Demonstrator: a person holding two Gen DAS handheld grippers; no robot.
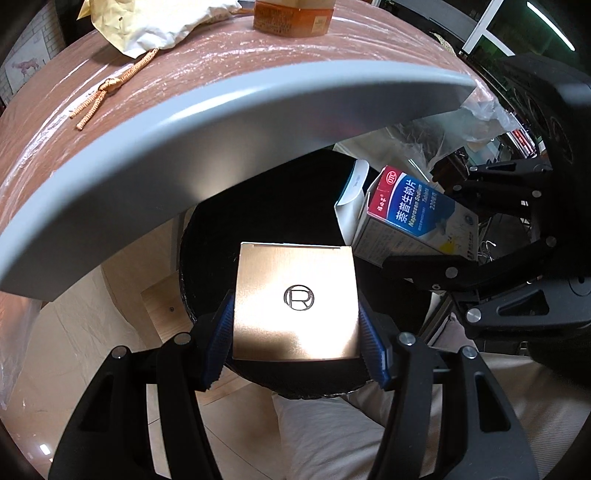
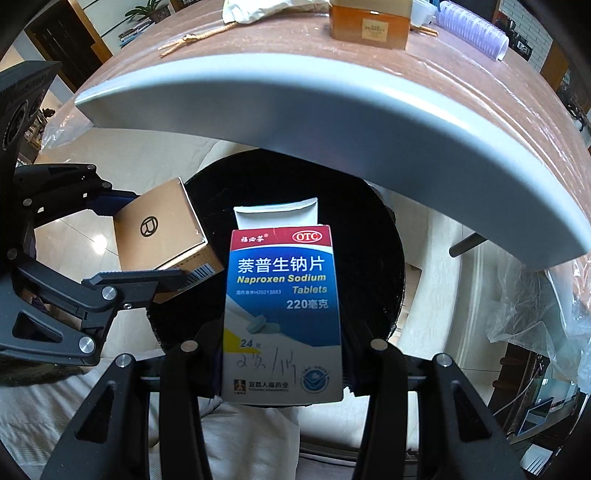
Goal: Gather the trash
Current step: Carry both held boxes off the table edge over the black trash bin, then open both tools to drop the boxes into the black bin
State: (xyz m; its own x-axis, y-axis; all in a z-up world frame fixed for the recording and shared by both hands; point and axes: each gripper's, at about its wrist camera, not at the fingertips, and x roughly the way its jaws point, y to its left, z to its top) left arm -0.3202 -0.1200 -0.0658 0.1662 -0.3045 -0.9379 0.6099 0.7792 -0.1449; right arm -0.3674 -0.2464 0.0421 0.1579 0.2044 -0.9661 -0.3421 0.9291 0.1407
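Observation:
My left gripper (image 1: 295, 332) is shut on a copper-gold box (image 1: 295, 302) with a round logo, held over the dark mouth of a black round bin (image 1: 214, 236) below the table edge. My right gripper (image 2: 282, 365) is shut on a blue and white Naproxen Sodium tablet box (image 2: 282, 302) with its top flap open, also held over the bin (image 2: 369, 258). The gold box (image 2: 162, 229) and left gripper show at the left of the right wrist view. The tablet box (image 1: 410, 214) and right gripper show at the right of the left wrist view.
A brown table with a grey edge (image 1: 221, 140) overhangs the bin. On it lie crumpled paper (image 1: 155, 22), an orange cord (image 1: 107, 92), an amber box (image 2: 369, 22) and a stack of clear cups (image 2: 472, 29). A clear plastic bag (image 2: 546, 306) hangs at the right.

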